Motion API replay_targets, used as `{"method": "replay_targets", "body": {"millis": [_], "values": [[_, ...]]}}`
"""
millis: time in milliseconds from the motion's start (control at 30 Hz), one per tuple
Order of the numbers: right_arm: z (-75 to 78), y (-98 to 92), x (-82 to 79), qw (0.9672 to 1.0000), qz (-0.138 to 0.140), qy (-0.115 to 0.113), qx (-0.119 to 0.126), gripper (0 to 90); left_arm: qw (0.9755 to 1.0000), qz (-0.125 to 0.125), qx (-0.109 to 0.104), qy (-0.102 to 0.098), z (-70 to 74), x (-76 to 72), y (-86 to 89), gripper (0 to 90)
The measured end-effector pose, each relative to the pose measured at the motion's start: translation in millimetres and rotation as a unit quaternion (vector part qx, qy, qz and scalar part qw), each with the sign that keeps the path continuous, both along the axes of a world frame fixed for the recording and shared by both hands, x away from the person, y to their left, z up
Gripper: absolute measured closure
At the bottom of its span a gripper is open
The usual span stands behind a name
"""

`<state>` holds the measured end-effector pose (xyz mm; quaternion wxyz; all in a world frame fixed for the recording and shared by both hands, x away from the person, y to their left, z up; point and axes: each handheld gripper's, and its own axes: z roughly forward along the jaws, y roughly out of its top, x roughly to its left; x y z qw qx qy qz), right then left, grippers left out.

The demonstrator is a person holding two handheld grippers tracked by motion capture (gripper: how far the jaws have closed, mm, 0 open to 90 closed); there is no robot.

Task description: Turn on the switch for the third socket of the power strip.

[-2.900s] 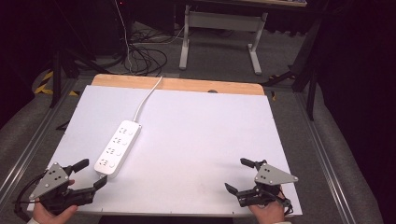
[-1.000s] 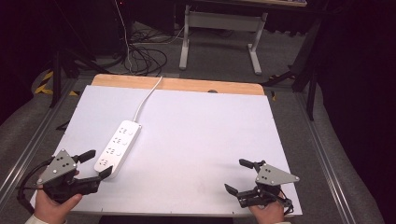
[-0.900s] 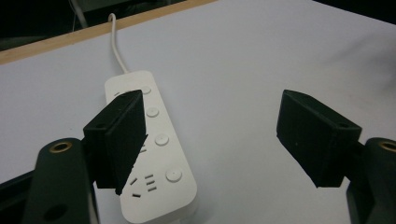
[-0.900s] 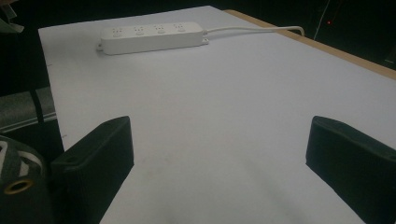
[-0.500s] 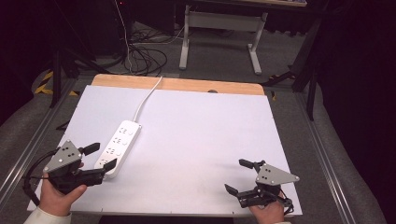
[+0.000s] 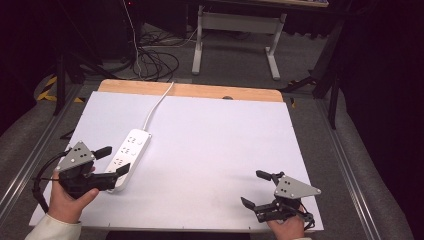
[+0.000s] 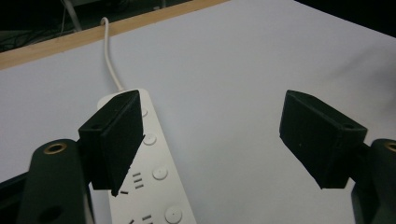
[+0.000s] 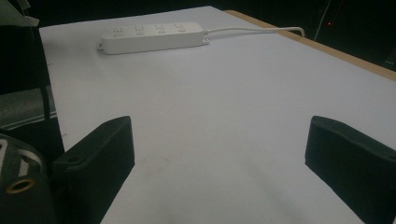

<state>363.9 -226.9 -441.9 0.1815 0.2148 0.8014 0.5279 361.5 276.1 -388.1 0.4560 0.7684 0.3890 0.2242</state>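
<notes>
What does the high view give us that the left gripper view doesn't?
High view alone: the right gripper open near the table's front right corner, the person's hands, the floor cables and a desk frame behind the table. Left gripper view alone: close detail of the power strip's round buttons and socket slots, seen between its open jaws. Both: the white power strip, its cord, the white table surface and its wooden far edge.

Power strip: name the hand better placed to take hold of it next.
Left, most likely. The left gripper hangs open at the near end of the power strip, one jaw above its sockets. The right gripper sits open at the table's far corner.
</notes>
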Motion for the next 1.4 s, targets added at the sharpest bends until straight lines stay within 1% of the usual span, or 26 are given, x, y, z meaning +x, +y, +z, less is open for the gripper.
{"method": "replay_targets", "body": {"millis": [67,100,167,267,300,333,367,433,500,533,633,667,833,900,1000,1067,1167,1233,1300,1367,1400], "values": [[0.1,-0.4,0.2,1.0,-0.001,0.0,0.0,8.4,1.0,0.002,-0.002,0.001,0.1,1.3,-0.5,22.5],[0.1,-0.5,0.2,1.0,-0.001,0.0,0.0,8.4,1.0,0.001,0.005,0.002,0.6,2.4,0.3,22.8],[0.0,-0.6,0.1,1.0,-0.001,0.001,-0.001,8.5,1.0,0.004,0.005,0.003,0.4,3.6,-0.1,24.5],[0.2,-1.2,0.0,1.0,-0.001,-0.001,-0.001,8.5,0.9999,0.0,0.009,0.005,1.0,6.3,0.9,30.0],[0.2,-1.4,-0.1,1.0,-0.001,-0.001,0.0,8.5,1.0,-0.001,0.004,0.004,0.9,7.0,0.7,31.5],[0.2,-1.5,-0.1,1.0,0.0,-0.001,0.001,8.7,1.0,-0.003,0.003,0.007,0.9,7.8,0.5,33.9],[0.3,-1.5,-0.3,1.0,0.0,-0.001,0.0,8.7,0.9999,-0.006,0.014,0.006,1.3,9.5,0.8,36.8],[0.3,-1.1,-0.3,1.0,0.001,-0.002,0.002,8.7,0.9996,-0.009,0.024,0.016,1.5,12.6,0.6,39.9],[0.3,-0.7,-0.3,1.0,0.001,-0.002,0.001,8.8,0.9993,-0.007,0.03,0.024,0.7,16.0,0.0,44.0],[0.2,-0.6,-0.2,1.0,0.001,-0.002,0.0,8.8,0.9989,-0.005,0.039,0.027,0.7,18.0,0.4,45.9],[0.1,-0.7,-0.1,1.0,0.001,-0.001,0.001,8.8,0.9983,0.004,0.041,0.04,-1.2,22.4,-0.6,53.7],[0.1,-0.7,-0.1,1.0,0.001,-0.001,0.001,8.8,0.9978,0.006,0.049,0.045,-1.4,24.7,0.5,56.3],[-0.2,-0.4,0.1,1.0,0.001,0.0,0.0,8.8,0.9964,0.014,0.045,0.07,-4.7,32.7,1.7,71.4],[-0.3,-0.3,0.1,1.0,0.001,0.001,0.0,8.9,0.9956,0.016,0.049,0.078,-6.3,36.3,1.9,77.4],[-0.4,-0.4,0.3,1.0,0.002,0.0,0.0,8.9,0.9945,0.003,0.047,0.094,-9.5,42.0,2.2,84.2],[-0.6,-0.4,0.5,1.0,0.004,0.0,0.001,8.9,0.9931,0.003,0.053,0.105,-11.4,45.6,1.8,89.6],[-0.8,-0.2,0.7,1.0,0.005,0.001,0.001,9.0,0.9907,0.006,0.056,0.124,-14.3,51.6,1.8,89.9],[-0.8,-0.3,0.6,1.0,0.005,0.001,0.001,9.0,0.9887,0.006,0.061,0.137,-16.8,55.6,0.8,90.0],[-0.7,-0.4,0.5,1.0,0.005,0.001,0.001,9.0,0.9867,0.009,0.069,0.147,-19.5,59.6,0.3,90.0],[-0.6,-0.6,0.5,1.0,0.004,0.0,0.0,9.0,0.9848,0.012,0.07,0.158,-22.3,62.7,-0.3,90.0],[-0.7,-0.6,0.5,1.0,0.004,0.001,0.0,9.0,0.9843,0.012,0.072,0.161,-23.2,63.8,-0.3,90.0]]}}
